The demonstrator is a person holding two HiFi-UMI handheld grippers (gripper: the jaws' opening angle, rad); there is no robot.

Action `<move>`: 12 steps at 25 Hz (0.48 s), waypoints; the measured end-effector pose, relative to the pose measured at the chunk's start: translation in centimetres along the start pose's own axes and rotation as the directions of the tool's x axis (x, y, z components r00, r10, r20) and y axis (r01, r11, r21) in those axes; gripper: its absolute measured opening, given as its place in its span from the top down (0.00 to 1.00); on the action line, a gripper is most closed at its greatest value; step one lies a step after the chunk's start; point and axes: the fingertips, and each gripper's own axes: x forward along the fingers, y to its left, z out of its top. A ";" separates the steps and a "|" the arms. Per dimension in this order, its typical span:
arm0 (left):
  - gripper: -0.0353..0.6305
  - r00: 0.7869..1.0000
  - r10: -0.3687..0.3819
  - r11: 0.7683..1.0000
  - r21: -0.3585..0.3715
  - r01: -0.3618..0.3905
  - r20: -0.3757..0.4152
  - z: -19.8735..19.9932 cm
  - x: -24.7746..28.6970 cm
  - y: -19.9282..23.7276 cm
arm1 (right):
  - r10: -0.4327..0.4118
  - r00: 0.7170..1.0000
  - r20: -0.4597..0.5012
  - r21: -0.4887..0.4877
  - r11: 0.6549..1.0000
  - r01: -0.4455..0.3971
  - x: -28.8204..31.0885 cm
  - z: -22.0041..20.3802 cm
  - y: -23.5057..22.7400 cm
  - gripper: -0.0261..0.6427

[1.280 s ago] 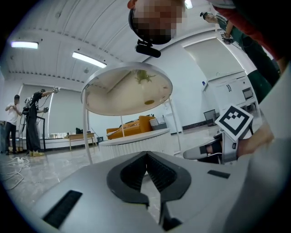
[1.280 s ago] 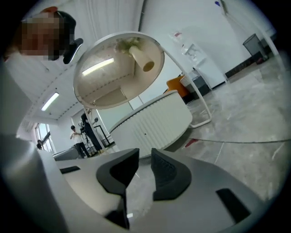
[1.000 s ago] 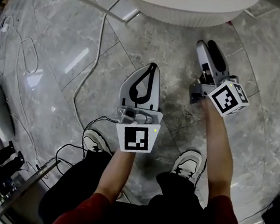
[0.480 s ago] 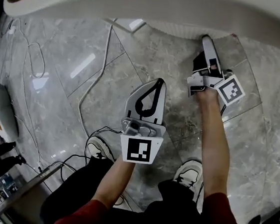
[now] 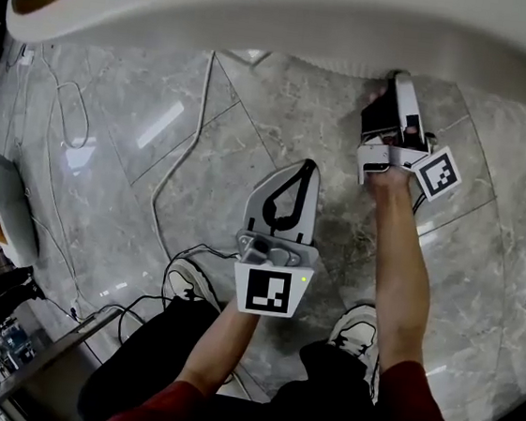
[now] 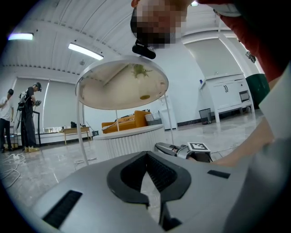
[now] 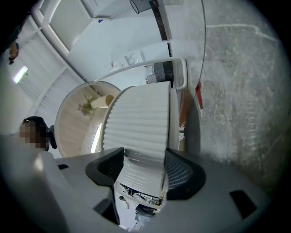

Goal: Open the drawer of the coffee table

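Observation:
The white round coffee table (image 5: 266,16) fills the top of the head view. Its ribbed white body (image 7: 141,123) with the drawer front stands right ahead in the right gripper view. My right gripper (image 5: 400,81) reaches under the table top at that body. Its jaws stand wide and are closing, the ribbed front (image 5: 322,63) shows in the gap, and the pads do not press on it. My left gripper (image 5: 302,164) hangs over the floor in the middle, shut and empty. In the left gripper view the right gripper (image 6: 164,148) lies beside the ribbed body (image 6: 127,141).
Cables (image 5: 168,175) trail over the grey marble floor (image 5: 116,94) to the left. The person's shoes (image 5: 187,283) stand below the grippers. Dark equipment (image 5: 5,317) sits at the lower left. People (image 6: 28,116), an orange sofa (image 6: 125,122) and white cabinets (image 6: 227,91) stand far off.
My right gripper has moved forward under the table top, rolled over and spread its jaws. The left gripper has hardly moved. The head view now shows more of the table top.

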 end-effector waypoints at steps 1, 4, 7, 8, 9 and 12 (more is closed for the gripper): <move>0.93 1.000 0.004 1.000 -0.002 -0.004 -0.001 0.0 -0.1 0.2 | -0.004 1.000 -0.005 0.000 1.000 0.004 0.0 0.0 0.0 0.52; 0.93 1.000 0.014 1.000 -0.004 -0.014 -0.010 -0.2 -0.5 0.4 | -0.010 1.000 -0.002 0.020 1.000 0.010 -0.2 -0.1 -0.1 0.54; 0.93 1.000 0.021 1.000 -0.014 -0.021 -0.020 -0.5 -1.0 0.3 | -0.010 1.000 0.003 0.026 1.000 0.010 -0.6 -0.2 0.0 0.56; 0.93 1.000 0.023 1.000 -0.017 -0.023 -0.020 -0.6 -1.1 0.4 | -0.007 1.000 0.005 0.029 1.000 0.007 -1.0 -0.2 0.2 0.56; 0.93 1.000 0.024 1.000 -0.017 -0.025 -0.018 -0.6 -1.2 0.4 | -0.003 1.000 0.006 0.033 0.999 0.003 -1.5 -0.3 0.4 0.56; 0.93 0.999 0.031 0.999 -0.010 -0.031 -0.017 -0.8 -1.5 0.6 | 0.009 1.000 -0.005 0.034 0.999 -0.008 -3.4 -0.6 1.3 0.56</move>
